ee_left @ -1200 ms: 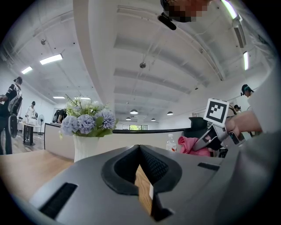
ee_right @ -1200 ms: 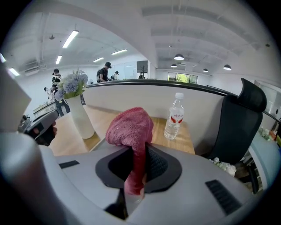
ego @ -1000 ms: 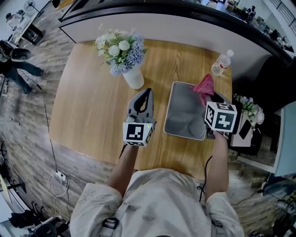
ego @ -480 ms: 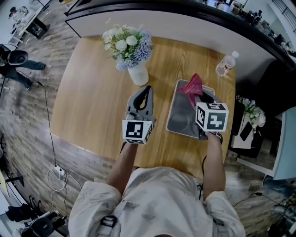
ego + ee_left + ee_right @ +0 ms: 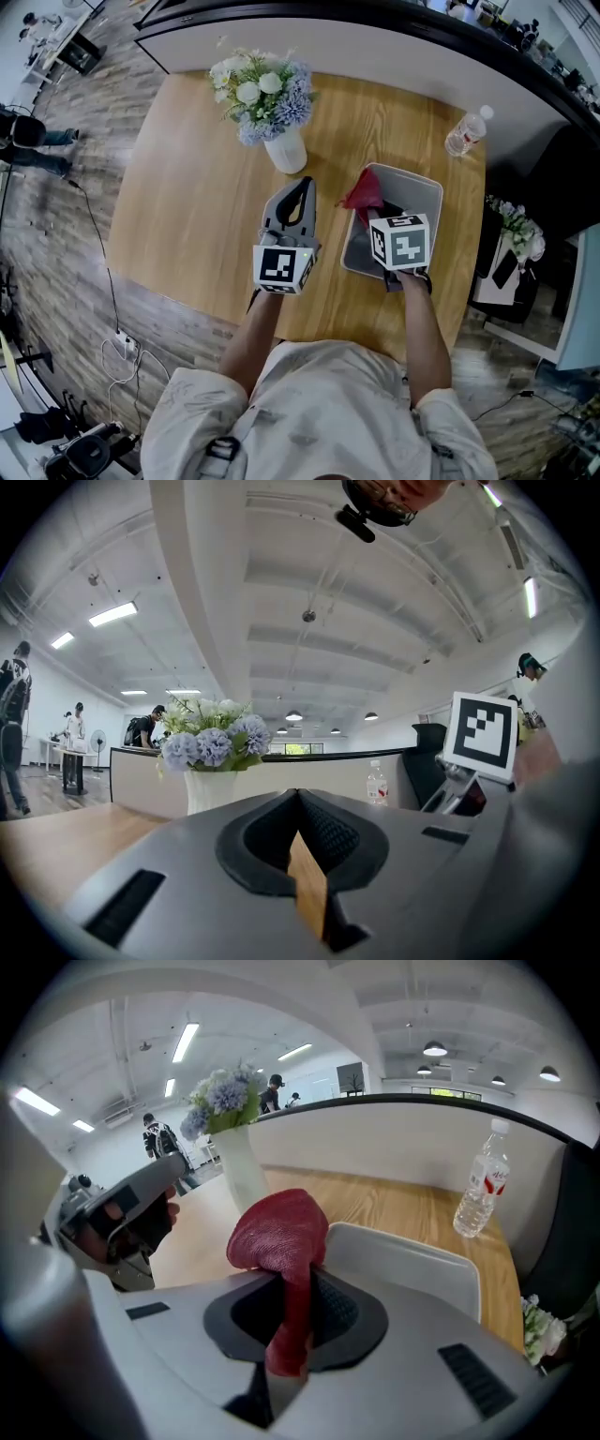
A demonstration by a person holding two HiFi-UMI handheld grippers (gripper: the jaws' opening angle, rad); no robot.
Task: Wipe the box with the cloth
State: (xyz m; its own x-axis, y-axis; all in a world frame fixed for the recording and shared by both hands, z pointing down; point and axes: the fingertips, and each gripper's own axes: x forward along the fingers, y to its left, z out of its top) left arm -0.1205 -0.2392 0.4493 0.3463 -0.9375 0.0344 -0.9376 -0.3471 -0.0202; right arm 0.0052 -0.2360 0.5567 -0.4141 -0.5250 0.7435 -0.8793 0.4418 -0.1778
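Right tool [image 5: 292, 1288] clenched on crumpled red cloth [image 5: 279, 1230] over grey box [image 5: 412, 1262] edge; left tool [image 5: 298, 799] clenched, empty.

Wooden table [image 5: 187, 187] bears a flower vase [image 5: 286, 150], grey box [image 5: 419, 200] and water bottle [image 5: 466, 132].

Wood table [image 5: 187, 206] w/ white vase [image 5: 287, 150] of white & lilac flowers [image 5: 261, 89] near far edge. Clear water bottle [image 5: 466, 132] upright, far right corner. Curved white counter [image 5: 328, 42] behind. Power strip [image 5: 122, 345] on floor, left.
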